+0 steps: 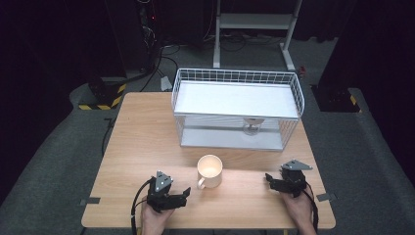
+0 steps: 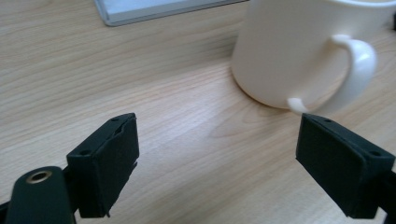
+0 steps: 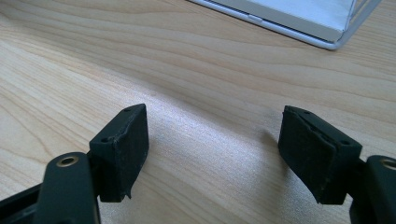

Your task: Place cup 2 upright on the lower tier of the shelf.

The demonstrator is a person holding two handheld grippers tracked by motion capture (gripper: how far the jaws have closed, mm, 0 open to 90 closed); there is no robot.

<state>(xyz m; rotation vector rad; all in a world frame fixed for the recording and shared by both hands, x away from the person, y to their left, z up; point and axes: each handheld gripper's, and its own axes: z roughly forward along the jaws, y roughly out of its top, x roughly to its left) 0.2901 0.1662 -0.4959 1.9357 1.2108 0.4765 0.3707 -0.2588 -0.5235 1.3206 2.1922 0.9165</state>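
A white mug [image 1: 209, 171] stands upright on the wooden table [image 1: 142, 142], its handle [image 1: 200, 183] turned toward the near left. My left gripper [image 1: 185, 195] lies low just left of the mug and is open with nothing between its jaws. In the left gripper view the mug [image 2: 289, 51] is close ahead at the upper right, and its handle [image 2: 357, 70] sits just beyond the right jaw of the left gripper [image 2: 219, 123]. My right gripper [image 1: 269, 182] rests to the mug's right, apart from it. It is open over bare wood [image 3: 217, 114].
A white wire rack [image 1: 235, 73] with two shelves stands at the table's far middle. A small glass-like object [image 1: 252, 126] sits on its lower shelf. The rack's base edge [image 2: 154, 11] [image 3: 299, 18] lies ahead of both grippers. Cables and a metal stand [image 1: 254, 22] are on the dark floor beyond.
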